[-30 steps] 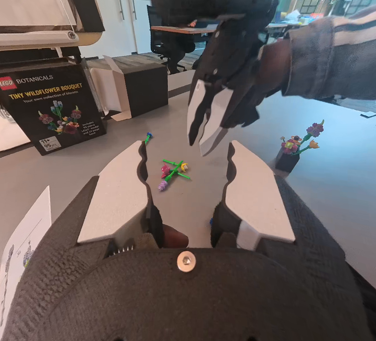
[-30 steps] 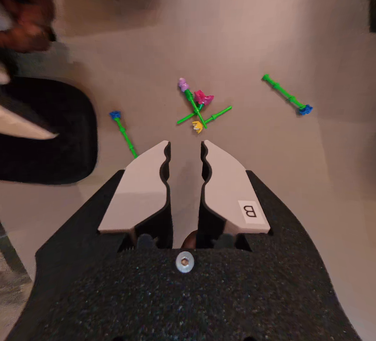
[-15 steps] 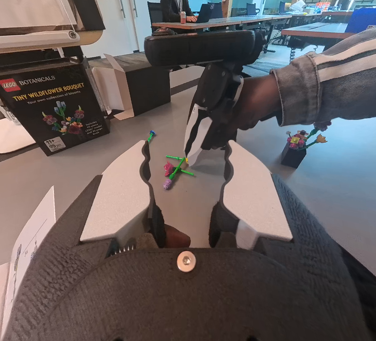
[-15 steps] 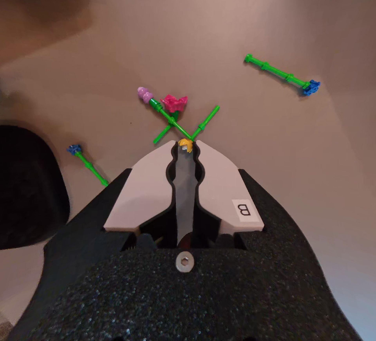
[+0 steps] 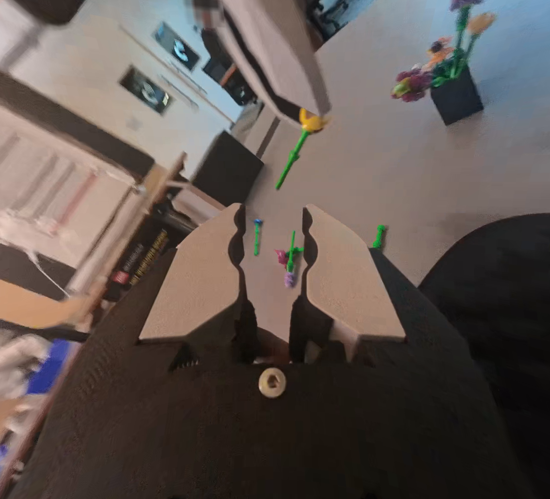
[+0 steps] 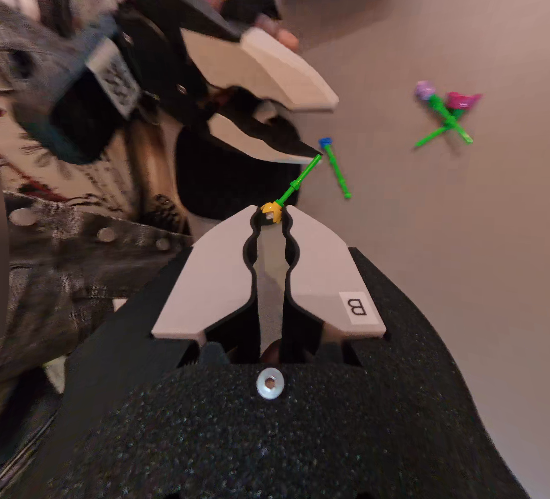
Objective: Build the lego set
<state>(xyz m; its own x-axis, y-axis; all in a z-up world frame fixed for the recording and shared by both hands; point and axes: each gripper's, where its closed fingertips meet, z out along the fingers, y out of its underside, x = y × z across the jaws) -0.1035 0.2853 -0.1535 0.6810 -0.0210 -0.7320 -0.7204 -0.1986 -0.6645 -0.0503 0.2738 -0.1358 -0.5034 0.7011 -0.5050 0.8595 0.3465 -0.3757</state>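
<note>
One yellow flower, lifted off the table since a moment ago, clamped by its head in the right gripper; left gripper apart, empty, near its stem. Three stems remain down; vase far right awaits it.

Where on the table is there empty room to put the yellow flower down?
Bare grey table lies between the black pot of flowers and the loose stems. It is crowded near the left gripper, where a blue flower and crossed pink and purple flowers lie. The right gripper holds the yellow flower.
</note>
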